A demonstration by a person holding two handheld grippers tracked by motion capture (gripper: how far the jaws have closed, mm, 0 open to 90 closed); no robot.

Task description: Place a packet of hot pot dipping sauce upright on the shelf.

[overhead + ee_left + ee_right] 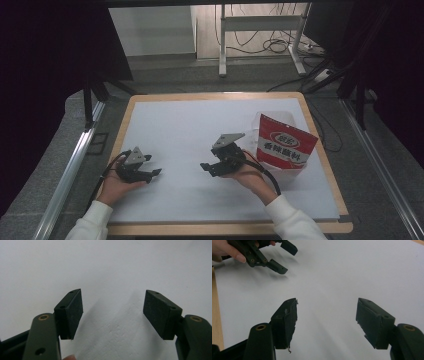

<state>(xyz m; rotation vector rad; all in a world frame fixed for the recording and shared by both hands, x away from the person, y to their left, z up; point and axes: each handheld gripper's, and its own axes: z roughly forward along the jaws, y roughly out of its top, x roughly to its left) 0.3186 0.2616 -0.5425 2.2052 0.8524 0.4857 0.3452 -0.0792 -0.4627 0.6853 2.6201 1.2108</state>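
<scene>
Both grippers — left (154, 173), right (209, 169) — jaws apart, empty; bare white sheet (190, 125) between; packet (286, 146) near right edge.

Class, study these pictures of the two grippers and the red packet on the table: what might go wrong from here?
1. The red packet lies behind the right gripper, whose open jaws face away from it; swinging round might knock it.
2. The packet sits near the table edge, so a nudge may push it off.
3. The left gripper faces the right one across the white sheet; they may collide.
</scene>
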